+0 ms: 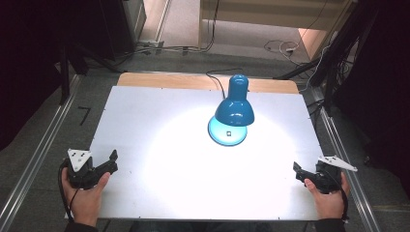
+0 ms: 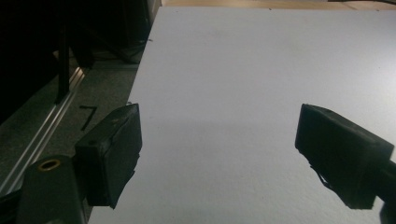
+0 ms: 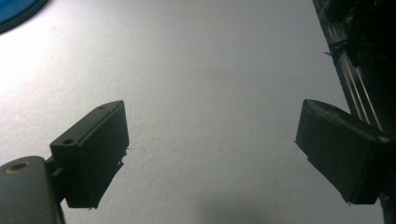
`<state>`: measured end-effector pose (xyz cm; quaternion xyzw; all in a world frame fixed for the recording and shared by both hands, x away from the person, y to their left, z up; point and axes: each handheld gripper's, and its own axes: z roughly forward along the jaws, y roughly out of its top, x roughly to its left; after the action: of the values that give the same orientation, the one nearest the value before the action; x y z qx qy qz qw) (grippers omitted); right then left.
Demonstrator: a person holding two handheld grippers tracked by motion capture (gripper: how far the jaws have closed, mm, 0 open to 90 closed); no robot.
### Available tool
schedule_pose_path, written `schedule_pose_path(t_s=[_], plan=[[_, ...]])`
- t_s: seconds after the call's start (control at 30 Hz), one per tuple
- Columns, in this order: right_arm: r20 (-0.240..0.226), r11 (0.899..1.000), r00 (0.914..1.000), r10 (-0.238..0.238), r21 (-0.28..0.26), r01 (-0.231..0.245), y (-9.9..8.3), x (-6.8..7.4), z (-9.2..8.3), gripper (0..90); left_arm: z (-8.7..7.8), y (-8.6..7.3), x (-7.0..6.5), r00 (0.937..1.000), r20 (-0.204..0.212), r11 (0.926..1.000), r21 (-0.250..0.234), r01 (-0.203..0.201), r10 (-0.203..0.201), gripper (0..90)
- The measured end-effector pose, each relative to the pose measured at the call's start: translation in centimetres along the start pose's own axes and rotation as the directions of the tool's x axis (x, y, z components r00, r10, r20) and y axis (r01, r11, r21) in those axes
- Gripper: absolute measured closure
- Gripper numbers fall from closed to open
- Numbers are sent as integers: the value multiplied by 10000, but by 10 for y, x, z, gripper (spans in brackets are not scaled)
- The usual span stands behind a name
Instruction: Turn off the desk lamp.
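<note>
At the near left corner of the desk (image 1: 145, 125), the left gripper (image 1: 110, 162) rests in a hand, its fingers (image 2: 112, 154) wide apart with nothing but bare desk between them. It points toward the middle and slightly far.

The lamp (image 1: 234, 108) stands far of centre, a little to the right, lit and throwing a bright pool on the desk. Its round base (image 1: 227, 131) sits flat, the shade tilts down over it, and the neck runs back toward the far edge, where the cord (image 1: 216, 79) trails off.

At the near right corner, the right gripper (image 1: 296, 170) is held the same way, fingers (image 3: 93, 154) spread apart and empty. In the right gripper view, a sliver of the base (image 3: 16, 11) shows at the far left, so the lamp lies ahead and to the left of these fingers.

Both grippers are well apart from the lamp. The right one looks somewhat nearer, so it is likely the better hand to reach it.
</note>
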<state>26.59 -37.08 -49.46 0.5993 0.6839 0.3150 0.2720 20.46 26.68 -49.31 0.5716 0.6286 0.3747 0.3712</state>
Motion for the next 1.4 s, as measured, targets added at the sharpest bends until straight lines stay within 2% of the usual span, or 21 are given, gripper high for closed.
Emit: schedule_pose_path(t_s=[0.03, 0.07, 0.1, 0.13, 0.17, 0.2, 0.23, 0.37, 0.43, 0.53, 0.6, 0.8, 1.2, 1.4], plan=[[-96, 10000, 9999, 34, 0, -34, 1, 0, 0, 93, 0, 0, 0, 10000, -15, 10000, 5, 5, -5, 162], [-322, 9998, 9993, 188, -23, -189, 3, 1, -1, 94, 2, 0, -1, 9999, 19, 9997, 207, 130, -130, 163], [-413, 9997, 9989, 218, -109, -222, 6, 1, -2, 107, 4, 0, -1, 9991, 115, 9988, 293, 400, -404, 165], [-458, 9994, 9986, 247, -218, -257, 9, 1, -3, 111, 4, 0, -1, 9991, 115, 9988, 293, 400, -404, 167], [-458, 9994, 9986, 247, -218, -257, 9, 1, -3, 111, 6, 0, -1, 9969, 261, 9965, 404, 732, -742, 167], [-679, 9988, 9972, 326, -334, -349, 15, 5, -5, 111, 7, 1, -1, 9947, 328, 9943, 465, 959, -975, 168], [-679, 9988, 9972, 326, -334, -349, 15, 5, -5, 111, 8, 2, -2, 9930, 404, 9929, 467, 1090, -1110, 168], [-986, 9984, 9948, 267, -477, -315, 19, 14, -6, 111, 9, 4, -8, 9963, 382, 9967, 310, 756, -767, 168], [-1077, 9979, 9939, 224, -573, -287, 21, 19, -6, 124, 7, 4, -8, 9963, 423, 9969, 283, 730, -742, 170], [-1104, 9973, 9933, 351, -596, -419, 22, 22, -5, 142, 5, 4, -8, 9964, 415, 9971, 211, 736, -744, 171], [-1102, 9959, 9934, 329, -800, -418, 23, 27, -4, 142, 6, 4, -9, 9964, 446, 9972, 196, 718, -726, 172], [-1102, 9963, 9938, 118, -832, -210, 28, 35, -2, 146, 8, 1, -14, 9972, 577, 9981, 411, 455, -478, 172], [-1390, 9960, 9903, 73, -870, -195, 34, 45, 6, 161, 8, 0, -12, 9975, 474, 9977, 462, 502, -524, 174], [-1488, 9975, 9887, -192, -700, 88, 39, 57, 17, 165, 6, 0, -12, 9976, 487, 9978, 472, 470, -493, 174]])
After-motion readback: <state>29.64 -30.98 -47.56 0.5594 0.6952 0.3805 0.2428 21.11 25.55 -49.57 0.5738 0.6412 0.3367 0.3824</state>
